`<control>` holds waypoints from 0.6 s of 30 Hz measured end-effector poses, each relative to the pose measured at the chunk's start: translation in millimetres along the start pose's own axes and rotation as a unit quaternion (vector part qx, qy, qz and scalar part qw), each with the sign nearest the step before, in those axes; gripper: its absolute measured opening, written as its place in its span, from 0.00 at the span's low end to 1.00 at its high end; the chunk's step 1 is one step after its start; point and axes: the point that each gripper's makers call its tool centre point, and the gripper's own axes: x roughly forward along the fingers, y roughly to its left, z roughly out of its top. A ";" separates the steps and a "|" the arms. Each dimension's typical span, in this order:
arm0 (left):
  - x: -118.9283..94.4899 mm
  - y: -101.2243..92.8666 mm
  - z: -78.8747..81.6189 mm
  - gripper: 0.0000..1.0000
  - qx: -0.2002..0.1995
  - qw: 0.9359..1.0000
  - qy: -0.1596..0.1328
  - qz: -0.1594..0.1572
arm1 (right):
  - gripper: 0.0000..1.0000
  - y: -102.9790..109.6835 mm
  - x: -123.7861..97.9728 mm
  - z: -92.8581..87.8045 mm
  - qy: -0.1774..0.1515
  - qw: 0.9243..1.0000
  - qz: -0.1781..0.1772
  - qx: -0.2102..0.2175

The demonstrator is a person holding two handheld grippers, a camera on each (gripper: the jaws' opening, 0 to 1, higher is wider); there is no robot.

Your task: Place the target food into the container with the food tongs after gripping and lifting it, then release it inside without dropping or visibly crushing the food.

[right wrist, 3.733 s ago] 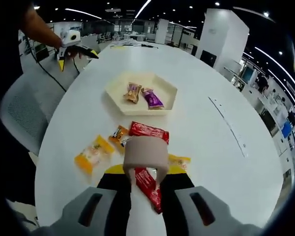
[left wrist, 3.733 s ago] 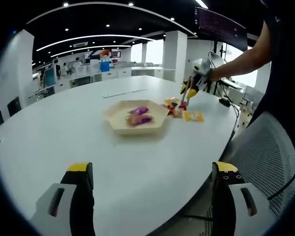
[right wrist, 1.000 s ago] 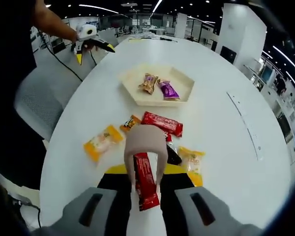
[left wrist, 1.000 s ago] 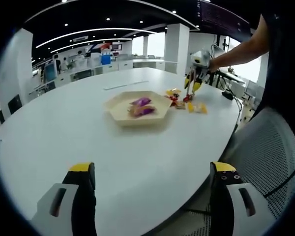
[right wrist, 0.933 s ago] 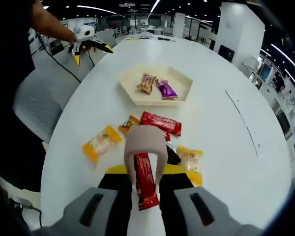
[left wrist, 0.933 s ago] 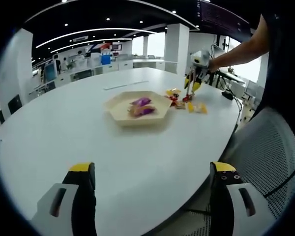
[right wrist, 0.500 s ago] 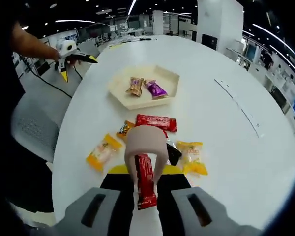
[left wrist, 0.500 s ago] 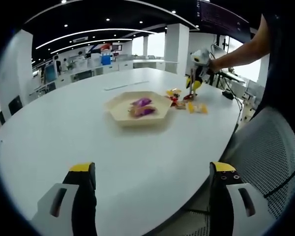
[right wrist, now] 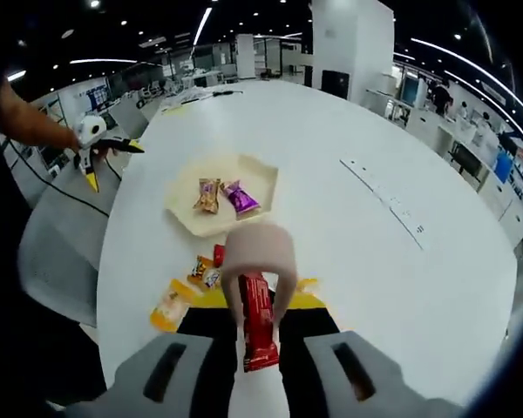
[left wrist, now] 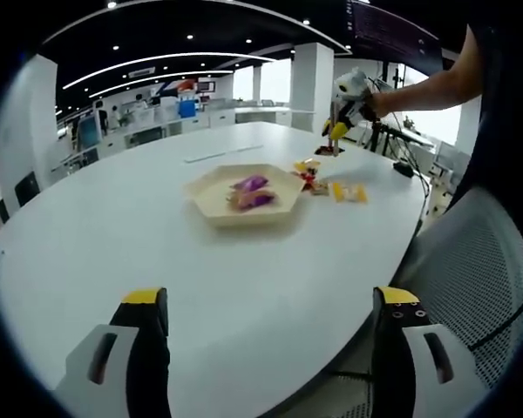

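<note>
One red bar point(right wrist: 256, 324) is being held in the tongs point(right wrist: 258, 261), which the right gripper point(right wrist: 254, 353) is clamping, well above the table point(right wrist: 366, 279). Its long axis is being kept in line with the tongs, pointing ahead. The tray point(right wrist: 192, 218) is lying ahead and below, slightly leftward. The left gripper point(left wrist: 266, 357) is being held wide open beyond the tray, nothing in it, within a big open office.

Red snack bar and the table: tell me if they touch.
Apart. In the right gripper view the tongs in the right claw pinch the red snack bar and hold it well above the white table, with loose packets far below.
</note>
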 end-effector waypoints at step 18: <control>-7.9 -10.7 24.5 0.99 -0.015 0.998 -0.059 -0.031 | 0.16 -7.8 -41.7 44.7 0.017 0.999 -0.044 -0.019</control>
